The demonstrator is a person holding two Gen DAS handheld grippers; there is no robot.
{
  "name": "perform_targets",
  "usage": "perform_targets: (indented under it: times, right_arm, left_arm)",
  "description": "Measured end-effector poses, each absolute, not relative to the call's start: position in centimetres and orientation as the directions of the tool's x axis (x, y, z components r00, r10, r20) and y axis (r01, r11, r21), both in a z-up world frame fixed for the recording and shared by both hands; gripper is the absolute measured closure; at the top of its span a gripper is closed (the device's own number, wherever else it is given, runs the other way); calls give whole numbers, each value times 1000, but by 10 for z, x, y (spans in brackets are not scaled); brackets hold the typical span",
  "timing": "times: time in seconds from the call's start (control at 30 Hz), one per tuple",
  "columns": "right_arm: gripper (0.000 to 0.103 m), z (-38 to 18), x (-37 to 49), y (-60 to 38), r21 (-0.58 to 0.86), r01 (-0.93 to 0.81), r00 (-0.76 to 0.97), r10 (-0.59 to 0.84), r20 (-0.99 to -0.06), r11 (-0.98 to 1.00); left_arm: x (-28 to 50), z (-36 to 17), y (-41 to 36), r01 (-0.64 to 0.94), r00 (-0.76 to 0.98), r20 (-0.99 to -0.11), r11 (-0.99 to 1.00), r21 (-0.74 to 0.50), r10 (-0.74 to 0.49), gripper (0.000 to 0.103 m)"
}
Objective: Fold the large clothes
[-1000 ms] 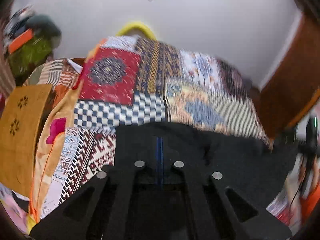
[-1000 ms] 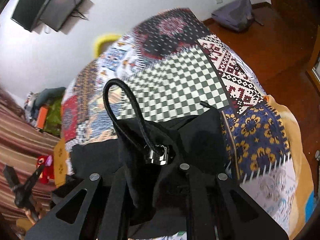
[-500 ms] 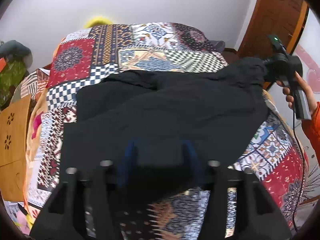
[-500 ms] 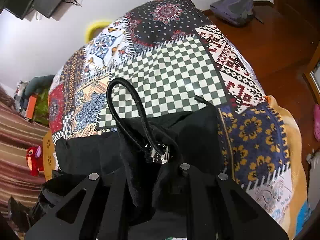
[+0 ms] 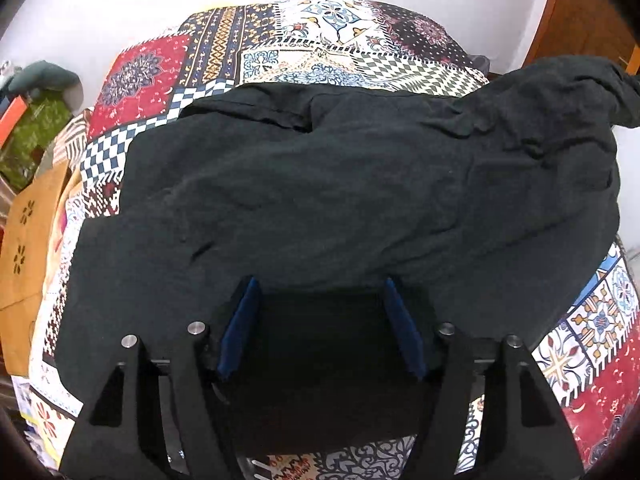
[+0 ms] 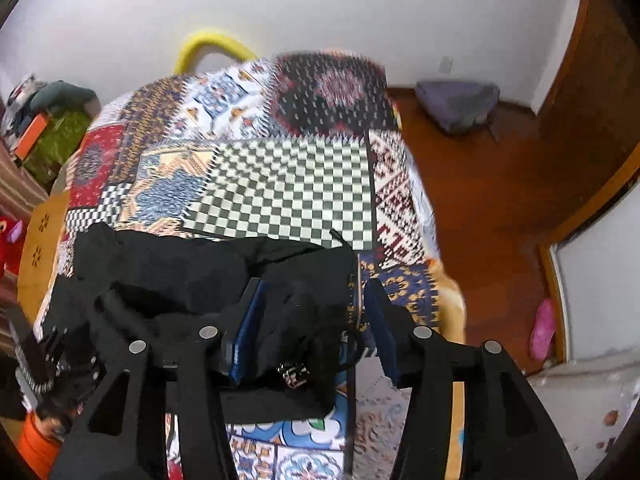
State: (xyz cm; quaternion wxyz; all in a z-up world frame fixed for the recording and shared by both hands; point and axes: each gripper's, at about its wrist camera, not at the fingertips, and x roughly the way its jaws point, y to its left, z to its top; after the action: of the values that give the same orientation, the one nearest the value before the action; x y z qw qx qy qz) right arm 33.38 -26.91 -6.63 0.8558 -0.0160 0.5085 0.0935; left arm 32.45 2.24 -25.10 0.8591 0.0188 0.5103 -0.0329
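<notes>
Patchwork bedspread (image 5: 304,56) covers the bed under both cameras, with a white wall behind it. Nearest the left camera, the left tongs (image 5: 320,328) stand spread, their jaws having just been opening; the near hem of the black garment (image 5: 340,184) lies between the blue pads (image 5: 240,328) without being pinched. From there the garment spreads flat toward twelve o'clock, its far corner raised at two o'clock. Seen from the right wrist, the right tongs (image 6: 316,324) have also just been opening; bunched black cloth and a metal cord end (image 6: 294,374) sit between them, resting against the left pad. Beyond, at two o'clock, a grey bag (image 6: 456,104) lies on the wooden floor (image 6: 500,200).
</notes>
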Motion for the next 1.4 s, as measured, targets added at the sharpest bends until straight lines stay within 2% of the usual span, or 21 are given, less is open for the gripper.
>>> perform_targets:
  times: [0.13, 0.3, 0.37, 0.6, 0.63, 0.7, 0.8, 0.93, 0.97, 1.07, 1.13, 1.23, 1.27, 1.3, 1.37, 1.4]
  right_arm:
    - [56, -47, 298, -258, 55, -214, 556, 168, -814, 975]
    - [53, -35, 267, -236, 122, -295, 595, 282, -753, 948]
    - [48, -39, 262, -223, 140, -332, 573, 317, -756, 933]
    - [47, -92, 265, -168, 115, -417, 486, 328, -810, 901]
    - [47, -99, 265, -164, 113, -417, 476, 323, -818, 902]
    - [47, -120, 274, -157, 128, -406, 443, 317, -838, 905]
    - [47, -141, 280, -157, 152, -372, 411, 310, -857, 915]
    - [46, -153, 287, -166, 221, -338, 407, 354, -842, 915]
    - [44, -154, 288, -168, 228, -336, 410, 360, -838, 914]
    - [41, -160, 294, -167, 235, -324, 411, 360, -838, 916]
    - [41, -161, 295, -165, 222, -322, 415, 348, -841, 921]
    - [40, -163, 298, -160, 181, -317, 429, 311, -848, 931]
    - [40, -164, 299, -159, 169, -315, 433, 300, -850, 934]
    - [40, -165, 299, -157, 157, -314, 436, 289, -852, 936]
    - [40, -167, 301, -158, 156, -311, 437, 287, -852, 937]
    - [39, -167, 301, -159, 159, -310, 437, 289, -852, 937]
  left_arm:
    - [327, -250, 24, 77, 486, -874, 997, 17, -23, 36]
    - [329, -250, 24, 66, 488, -873, 998, 24, -12, 35]
    - [327, -246, 25, 55, 496, -868, 998, 35, 3, 36]
    - [310, -195, 70, 4, 598, -801, 1000, -16, -15, 35]
    - [309, -190, 81, -5, 609, -793, 1000, 4, 6, 34]
    - [310, -187, 104, -23, 610, -791, 999, 40, 46, 24]
    - [313, -198, 147, -71, 576, -812, 996, 57, 88, 23]
    - [320, -235, 202, -128, 474, -880, 985, -115, -41, 23]
    - [323, -249, 215, -139, 435, -893, 970, -197, -119, 23]
    - [325, -271, 230, -198, 415, -880, 922, -333, -229, 23]
    - [326, -274, 230, -202, 442, -860, 905, -374, -256, 23]
    - [329, -267, 216, -173, 471, -852, 924, -342, -227, 34]
    - [330, -261, 205, -154, 478, -861, 949, -274, -171, 43]
    - [332, -255, 192, -113, 485, -867, 975, -194, -116, 64]
    - [328, -243, 169, -57, 508, -861, 998, 2, 31, 89]
    - [325, -235, 154, -37, 530, -843, 996, 87, 93, 95]
